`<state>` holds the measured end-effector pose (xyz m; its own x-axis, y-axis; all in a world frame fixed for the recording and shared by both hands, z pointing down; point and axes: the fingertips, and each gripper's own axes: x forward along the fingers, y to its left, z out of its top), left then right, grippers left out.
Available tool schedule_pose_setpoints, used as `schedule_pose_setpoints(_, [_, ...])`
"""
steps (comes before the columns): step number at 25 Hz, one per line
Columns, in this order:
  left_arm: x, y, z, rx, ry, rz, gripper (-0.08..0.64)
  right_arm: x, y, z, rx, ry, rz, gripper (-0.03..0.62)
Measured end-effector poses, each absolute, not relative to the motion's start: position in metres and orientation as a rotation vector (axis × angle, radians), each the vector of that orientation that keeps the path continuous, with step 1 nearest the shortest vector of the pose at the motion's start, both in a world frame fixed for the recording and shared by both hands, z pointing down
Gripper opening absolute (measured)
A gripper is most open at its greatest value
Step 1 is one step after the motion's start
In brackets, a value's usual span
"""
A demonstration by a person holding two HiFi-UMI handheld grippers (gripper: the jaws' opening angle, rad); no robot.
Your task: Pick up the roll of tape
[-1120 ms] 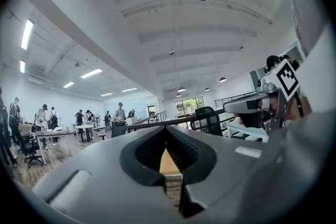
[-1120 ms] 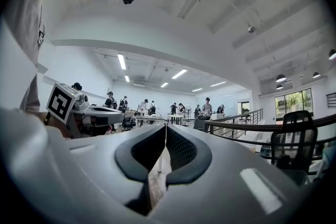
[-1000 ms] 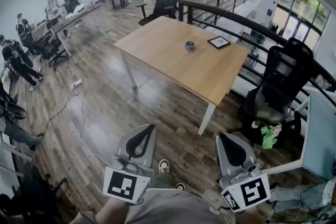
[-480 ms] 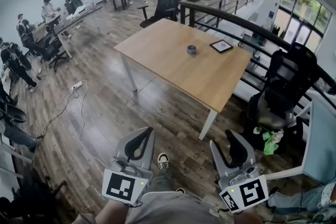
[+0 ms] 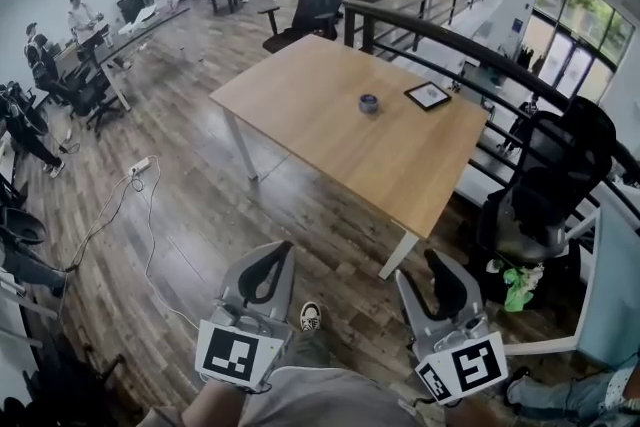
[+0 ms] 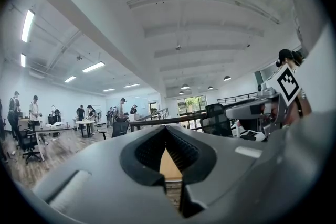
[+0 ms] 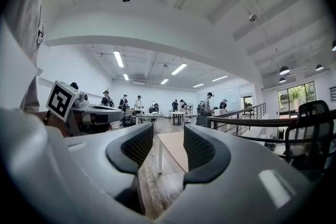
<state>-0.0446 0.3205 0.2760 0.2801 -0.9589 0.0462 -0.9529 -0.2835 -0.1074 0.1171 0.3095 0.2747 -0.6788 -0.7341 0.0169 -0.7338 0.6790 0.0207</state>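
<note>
The roll of tape [image 5: 369, 103] is seen as a small dark ring on the wooden table [image 5: 300, 95], in the upper half of the head view, a little right of centre. It appears to lie flat. It is near a black-framed tablet [image 5: 428, 95] to its right, but apart from it.

Both grippers are held low at the bottom of the frame, over the floor and well apart from the table. The left gripper [image 5: 283, 249] is clenched tip to tip on nothing. The jaws of the right gripper [image 5: 424, 267] have just been opened and are spread wide, with only floor and table edge seen between them.

The step in hand is judged to be the approach, with no grasp begun. It would be done well if the table's near edge at centre frame were reached first, since the roll lies toward the far side. The released right gripper is the better suited. It should be brought in level above the tabletop, then lowered so that 1 jaw enters the ring's hole and 1 stays outside its wall. The tablet should be kept clear of. The black chair [image 5: 545, 180] at the right of the frame is best given room.
</note>
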Motion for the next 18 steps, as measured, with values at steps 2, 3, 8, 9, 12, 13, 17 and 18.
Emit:
schedule_pose_setpoints(2, [-0.057,0.297,0.274,-2.476,1.843,-0.153,0.002,0.104,0.286,0.273,1.249,-2.843,-0.013,0.164])
schedule_pose_setpoints(3, [-0.065,0.284,0.273,-2.48,1.843,-0.153,0.002,0.097,0.274,0.273,1.249,-2.837,-0.009,0.164])
schedule_pose_setpoints(8, [-0.106,0.22,0.269,-2.498,1.833,-0.151,0.002,0.056,0.211,0.27,1.256,-2.814,0.006,0.164])
schedule_pose_setpoints(9, [-0.114,0.207,0.268,-2.504,1.828,-0.152,0.002,0.048,0.198,0.269,1.259,-2.809,0.008,0.164])
schedule_pose_setpoints(12, [-0.139,0.166,0.266,-2.517,1.818,-0.158,0.002,0.022,0.155,0.268,1.273,-2.795,0.011,0.164])
schedule_pose_setpoints(13, [-0.148,0.152,0.266,-2.521,1.815,-0.16,0.002,0.013,0.141,0.268,1.28,-2.79,0.012,0.164])
schedule_pose_setpoints(17, [-0.179,0.104,0.263,-2.535,1.79,-0.164,0.002,-0.017,0.092,0.266,1.305,-2.773,0.012,0.164])
schedule_pose_setpoints(18, [-0.186,0.093,0.263,-2.538,1.783,-0.167,0.002,-0.023,0.081,0.267,1.314,-2.767,0.015,0.164])
